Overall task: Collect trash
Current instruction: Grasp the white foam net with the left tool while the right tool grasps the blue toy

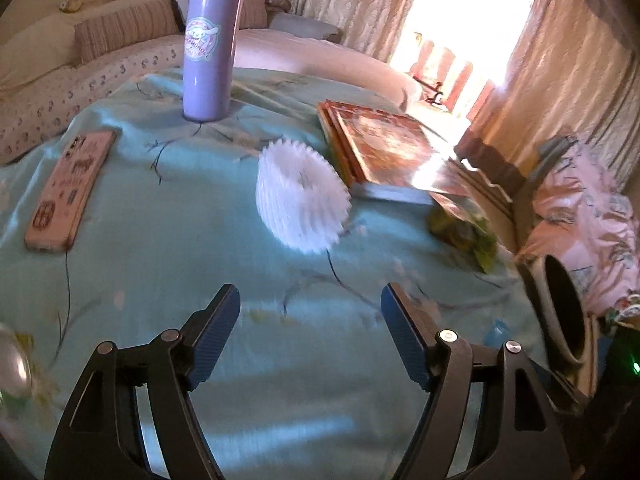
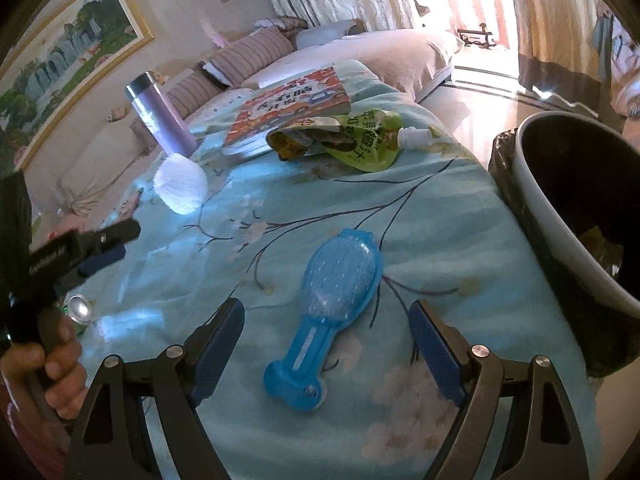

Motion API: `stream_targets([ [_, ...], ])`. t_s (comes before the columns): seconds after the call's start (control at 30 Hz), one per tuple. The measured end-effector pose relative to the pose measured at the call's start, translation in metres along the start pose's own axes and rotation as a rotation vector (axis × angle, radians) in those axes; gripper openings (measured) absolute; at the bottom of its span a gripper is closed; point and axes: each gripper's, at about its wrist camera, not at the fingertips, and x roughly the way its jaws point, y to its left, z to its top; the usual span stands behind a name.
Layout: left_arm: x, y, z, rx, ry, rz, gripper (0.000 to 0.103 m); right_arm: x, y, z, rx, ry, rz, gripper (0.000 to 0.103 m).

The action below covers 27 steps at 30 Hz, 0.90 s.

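Note:
A white pleated paper cup liner lies on its side on the teal flowered cloth, ahead of my open, empty left gripper. It shows too in the right wrist view. A crumpled green drink pouch with a white spout lies beside the books; the left wrist view shows it at the right. My right gripper is open and empty, just above a blue hairbrush. The trash bin with a dark liner stands at the table's right edge, and also shows in the left wrist view.
A purple flask stands at the back. A stack of books lies at the right, a phone at the left. A shiny round object sits near the left gripper body. A sofa lies beyond.

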Motion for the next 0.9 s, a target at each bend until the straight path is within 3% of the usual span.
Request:
stream_targets([
  [0.13,0.028,0.0,0.019,0.012,-0.006,0.079,0.075,0.006,0.003,0.004,-0.026,0.001,-0.05,0.073],
  [0.2,0.042,0.003,0.028,0.001,-0.001,0.095,0.075,0.007,0.003,0.006,-0.04,0.001,-0.079,0.062],
  [0.27,0.051,0.004,0.031,-0.002,0.003,0.093,0.074,0.008,0.001,0.007,-0.042,-0.001,-0.084,0.041],
  [0.3,0.055,0.005,0.032,0.0,0.008,0.083,0.062,0.007,-0.001,0.007,-0.036,-0.003,-0.074,0.036],
  [0.33,0.057,0.005,0.031,0.002,0.017,0.064,0.041,0.006,-0.004,0.007,-0.032,-0.004,-0.062,0.036],
  [0.43,0.054,0.002,0.023,0.028,0.025,0.036,0.023,0.002,-0.009,0.004,-0.02,-0.01,-0.028,0.036],
  [0.63,0.024,-0.014,-0.005,0.06,0.033,-0.066,0.019,-0.015,-0.015,-0.002,-0.002,-0.029,0.041,0.034],
  [0.9,-0.017,-0.055,-0.049,0.138,0.061,-0.177,0.019,-0.043,-0.024,-0.009,0.006,-0.061,0.072,0.032],
])
